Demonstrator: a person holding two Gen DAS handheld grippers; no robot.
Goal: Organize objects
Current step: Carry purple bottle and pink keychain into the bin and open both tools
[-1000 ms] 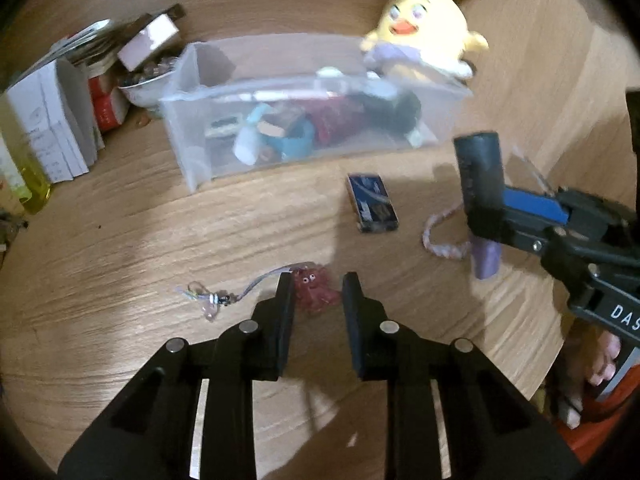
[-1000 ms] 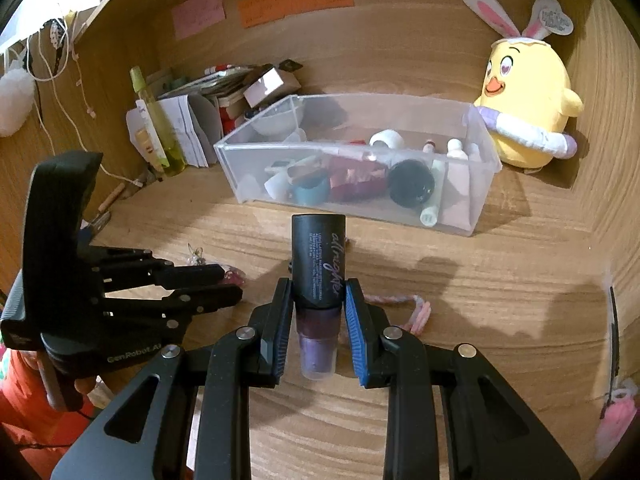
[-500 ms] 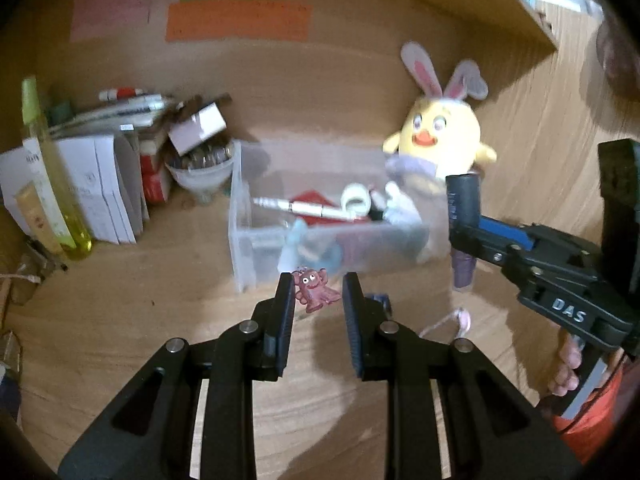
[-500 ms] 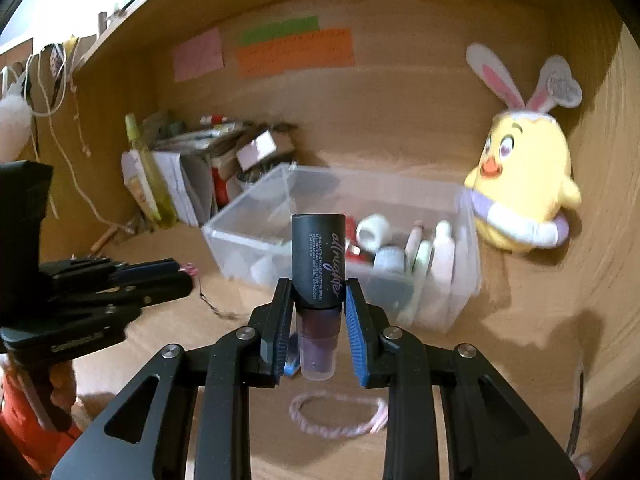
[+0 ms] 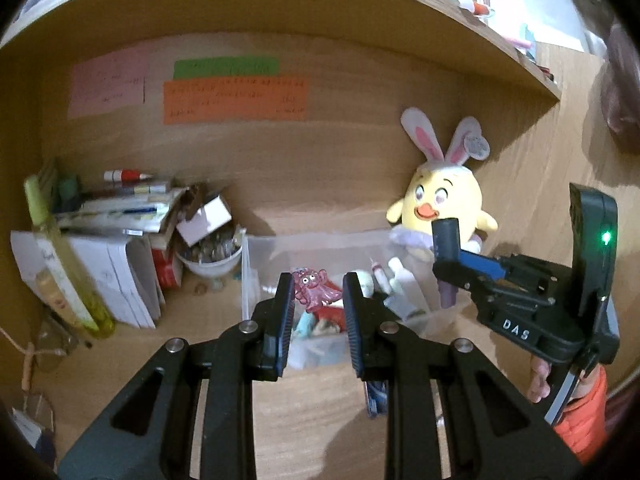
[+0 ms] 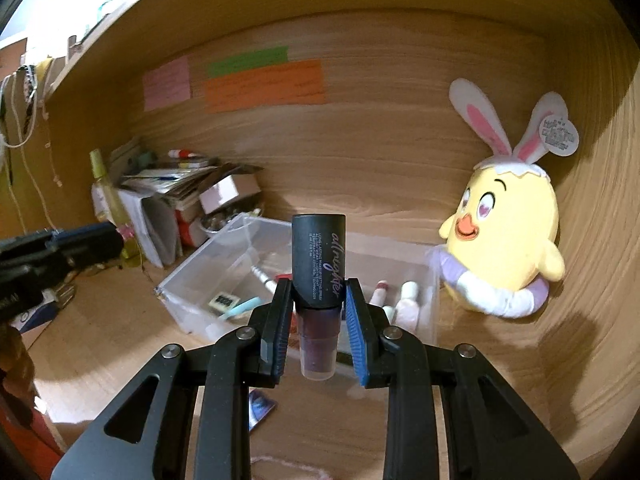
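My left gripper (image 5: pixel 318 292) is shut on a small red octopus charm (image 5: pixel 314 289) and holds it in the air in front of the clear plastic bin (image 5: pixel 256 264). My right gripper (image 6: pixel 318 300) is shut on a black-capped purple spray bottle (image 6: pixel 318 264), held upright above the desk near the clear plastic bin (image 6: pixel 188 276), which holds several small cosmetics. The right gripper also shows in the left wrist view (image 5: pixel 448 272), to the right over the bin's end. The left gripper shows at the left edge of the right wrist view (image 6: pixel 116 240).
A yellow chick plush (image 6: pixel 508 236) with bunny ears sits right of the bin. A stack of papers and boxes (image 5: pixel 120 248), a white bowl (image 5: pixel 212 260) and a yellow bottle (image 5: pixel 68 276) stand to the left. A small dark blue packet (image 6: pixel 260 406) and a pink cord (image 6: pixel 280 462) lie on the desk.
Both grippers have risen from the desk and tilted up toward the bin. The left one lifted the octopus charm off the desk; the right still holds the bottle.
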